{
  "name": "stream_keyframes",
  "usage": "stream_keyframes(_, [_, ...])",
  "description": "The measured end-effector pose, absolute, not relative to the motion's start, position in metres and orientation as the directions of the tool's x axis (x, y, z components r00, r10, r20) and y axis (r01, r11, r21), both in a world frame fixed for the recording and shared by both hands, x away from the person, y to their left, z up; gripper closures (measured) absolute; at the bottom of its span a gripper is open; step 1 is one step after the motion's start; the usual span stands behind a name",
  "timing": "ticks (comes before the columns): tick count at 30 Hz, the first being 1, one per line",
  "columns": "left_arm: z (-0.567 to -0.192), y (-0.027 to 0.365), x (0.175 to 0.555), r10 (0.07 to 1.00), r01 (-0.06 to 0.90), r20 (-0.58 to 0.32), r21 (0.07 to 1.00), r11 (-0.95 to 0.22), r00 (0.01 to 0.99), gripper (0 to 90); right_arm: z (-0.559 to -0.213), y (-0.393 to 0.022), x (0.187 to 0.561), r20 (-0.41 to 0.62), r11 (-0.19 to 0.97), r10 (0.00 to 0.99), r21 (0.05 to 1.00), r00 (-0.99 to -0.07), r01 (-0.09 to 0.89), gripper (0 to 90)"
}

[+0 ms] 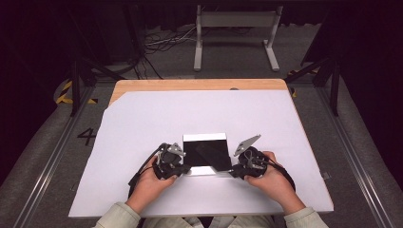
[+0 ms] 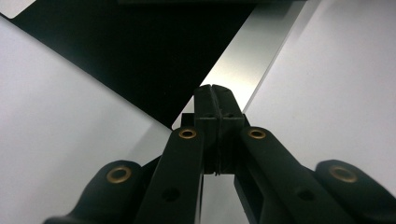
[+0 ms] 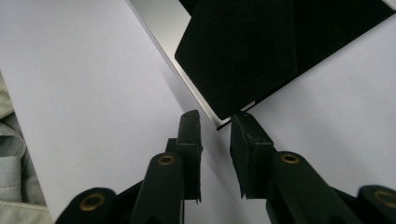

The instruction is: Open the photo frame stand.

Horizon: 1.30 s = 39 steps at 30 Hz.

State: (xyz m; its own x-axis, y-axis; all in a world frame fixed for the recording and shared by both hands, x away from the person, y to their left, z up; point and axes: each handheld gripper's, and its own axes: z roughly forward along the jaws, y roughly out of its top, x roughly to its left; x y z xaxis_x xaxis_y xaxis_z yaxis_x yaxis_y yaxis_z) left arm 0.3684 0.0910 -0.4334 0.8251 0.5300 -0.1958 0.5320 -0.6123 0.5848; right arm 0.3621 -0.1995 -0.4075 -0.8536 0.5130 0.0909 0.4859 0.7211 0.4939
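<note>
High view: thin, stiff, slick black panel (image 1: 206,154), prob. light. Left gripper (image 1: 183,169) clenched at its near-left corner; right gripper (image 1: 234,172) released, straddling near-right corner.

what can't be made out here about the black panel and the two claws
- Left claw, left gripper view: jaws shut at the panel's silver edge; whether they pinch it is hidden by their own tips.
- Right claw, right gripper view: jaws straddle the panel's corner; contact can't be told.
- High view: both claw tips are too small and covered by the gripper bodies.
- Panel, both gripper views: far end cut off by the top edge.
</note>
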Motion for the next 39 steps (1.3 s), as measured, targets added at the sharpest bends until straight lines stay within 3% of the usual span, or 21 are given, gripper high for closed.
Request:
stream_keyframes(14, [-0.434, 0.090, 0.368, 0.528, 0.539, -0.212, 0.587, -0.604, 0.823, 90.0, -0.388, -0.203, 0.360, 0.053, 0.657, 0.507, 0.622, -0.860, 0.426, 89.3])
stream_keyframes(28, [-0.434, 0.090, 0.368, 0.527, 0.535, -0.207, 0.589, -0.606, 0.824, 90.0, -0.373, -0.198, 0.362, 0.031, 0.595, 0.519, 0.704, -0.854, 0.387, 89.8])
stream_keyframes(39, [-0.434, 0.091, 0.366, 0.536, 0.532, -0.191, 0.591, -0.606, 0.822, 90.0, -0.372, -0.197, 0.362, 0.025, 0.603, 0.519, 0.698, -0.854, 0.387, 89.3])
